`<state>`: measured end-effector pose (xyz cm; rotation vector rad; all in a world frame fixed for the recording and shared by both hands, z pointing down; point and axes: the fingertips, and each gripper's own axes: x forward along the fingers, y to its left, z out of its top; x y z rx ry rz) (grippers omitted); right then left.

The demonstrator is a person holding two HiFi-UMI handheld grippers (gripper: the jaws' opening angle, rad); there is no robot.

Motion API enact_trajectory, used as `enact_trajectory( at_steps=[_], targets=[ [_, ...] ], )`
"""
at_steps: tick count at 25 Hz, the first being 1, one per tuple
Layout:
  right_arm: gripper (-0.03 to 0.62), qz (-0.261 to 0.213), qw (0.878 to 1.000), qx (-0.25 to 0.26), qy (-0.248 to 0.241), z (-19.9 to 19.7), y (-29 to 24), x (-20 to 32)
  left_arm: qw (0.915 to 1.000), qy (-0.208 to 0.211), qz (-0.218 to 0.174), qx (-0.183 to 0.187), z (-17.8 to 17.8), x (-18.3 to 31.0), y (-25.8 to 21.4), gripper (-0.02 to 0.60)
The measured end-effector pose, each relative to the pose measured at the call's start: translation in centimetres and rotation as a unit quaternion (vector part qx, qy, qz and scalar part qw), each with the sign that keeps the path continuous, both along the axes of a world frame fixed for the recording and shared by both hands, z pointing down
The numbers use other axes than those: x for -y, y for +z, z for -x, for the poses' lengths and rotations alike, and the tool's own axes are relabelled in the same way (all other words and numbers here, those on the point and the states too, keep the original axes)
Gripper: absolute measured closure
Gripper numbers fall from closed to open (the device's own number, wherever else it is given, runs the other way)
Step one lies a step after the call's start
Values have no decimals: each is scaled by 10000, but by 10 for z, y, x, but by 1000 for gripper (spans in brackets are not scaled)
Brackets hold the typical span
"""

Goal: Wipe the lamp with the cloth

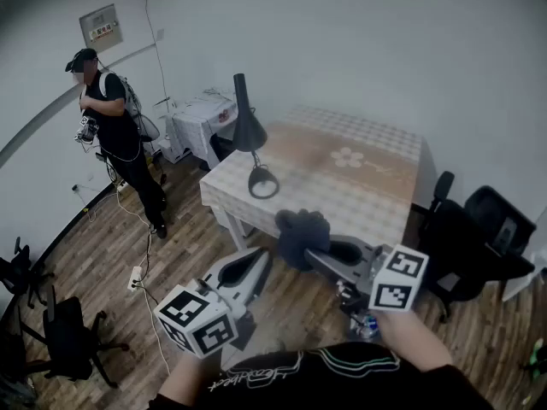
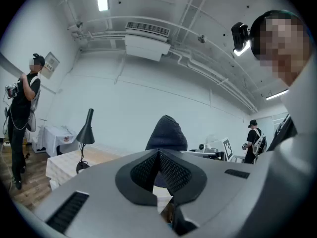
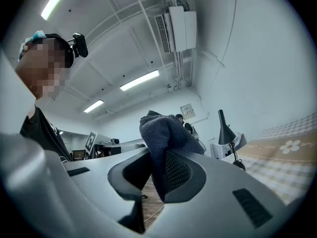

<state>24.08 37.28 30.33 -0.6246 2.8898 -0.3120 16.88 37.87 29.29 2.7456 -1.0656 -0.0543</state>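
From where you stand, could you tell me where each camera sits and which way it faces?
Head view: on the person's head, looking steeply down at the table, lamp, left gripper, right gripper and the person's arms.
Left gripper view: on the left gripper, looking along its closed jaws, tilted up at wall and ceiling; person's head upper right.
Right gripper view: on the right gripper, along jaws clamping the cloth; person's head at left.
Shared: all three show lamp and cloth.
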Motion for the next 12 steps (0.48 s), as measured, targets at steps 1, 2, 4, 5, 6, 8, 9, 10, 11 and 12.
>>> enact_trajectory(
  at_steps=[1, 2, 4, 5, 6, 8, 9, 10, 11, 12],
  targets=[
    [537, 4, 10000, 10, -9, -1, 0, -2, 10000, 15, -25, 15, -1, -1, 0, 581],
    [537, 8, 10000, 20, -13, -2, -1, -3, 10000, 26, -40, 26, -3, -2, -1, 581],
    [537, 17, 10000, 43, 0, -4, -1, -5, 10000, 23, -12, 25, -5, -3, 0, 581],
    [537, 26, 10000, 56, 13, -5, -1, -4, 10000, 16, 12, 24, -5, -4, 1, 581],
    [537, 37, 10000, 67, 25, -6, -1, -4, 10000, 12, 30, 28, -6, -3, 2, 581],
    [537, 53, 9999, 73, 51, -8, 1, -1, 10000, 19, 41, 38, -6, -2, 2, 581],
    [537, 55, 9999, 67, 68, -8, 2, 1, 10000, 31, 29, 42, -6, 0, 2, 581],
    [537, 54, 9999, 58, 85, -8, 3, 3, 10000, 44, 17, 41, -6, 2, 2, 581],
    [537, 56, 9999, 51, 94, -7, 3, 5, 10000, 47, 25, 31, -5, 4, 2, 581],
    [537, 61, 9999, 50, 92, -5, 4, 8, 10000, 43, 53, 12, -4, 8, 3, 581]
  ],
)
